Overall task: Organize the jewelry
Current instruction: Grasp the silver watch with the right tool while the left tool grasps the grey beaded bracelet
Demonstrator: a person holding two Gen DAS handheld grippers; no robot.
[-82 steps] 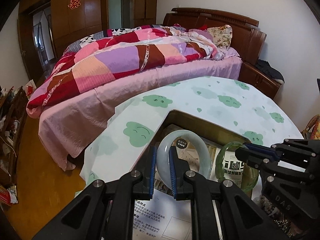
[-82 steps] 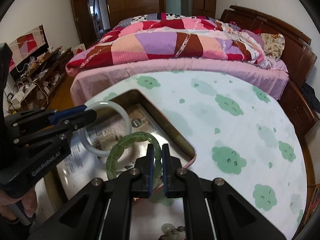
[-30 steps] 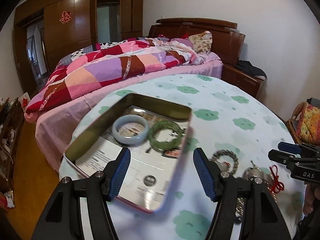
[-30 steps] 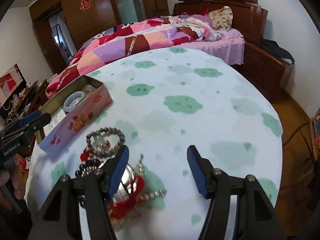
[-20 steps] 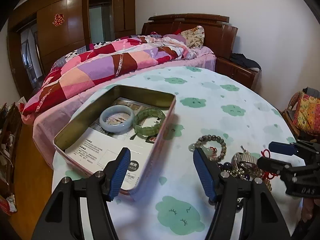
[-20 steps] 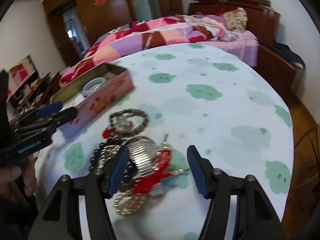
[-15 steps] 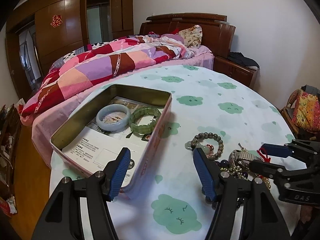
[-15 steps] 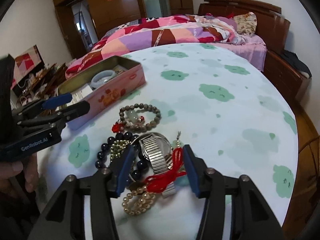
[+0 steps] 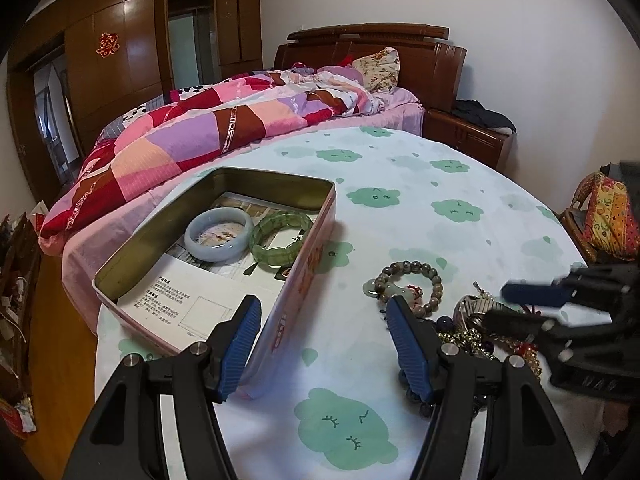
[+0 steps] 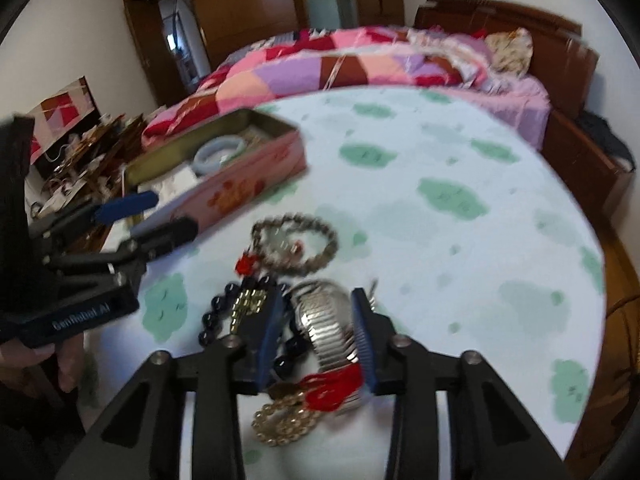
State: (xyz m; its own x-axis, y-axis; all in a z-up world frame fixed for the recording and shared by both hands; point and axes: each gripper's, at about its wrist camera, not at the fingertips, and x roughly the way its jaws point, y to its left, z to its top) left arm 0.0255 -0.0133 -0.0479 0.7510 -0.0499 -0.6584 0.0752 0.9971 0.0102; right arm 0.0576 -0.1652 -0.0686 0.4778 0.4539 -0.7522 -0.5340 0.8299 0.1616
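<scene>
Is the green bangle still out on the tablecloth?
No, the green bangle lies inside the tin, beside the pale bangle.

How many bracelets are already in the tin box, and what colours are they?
Pale blue-white jade bangle: 1
Green stone bracelet: 1
Total in the pink metal tin: 2
The rest of the jewelry lies in a tangled pile on the tablecloth, too jumbled to count.
</scene>
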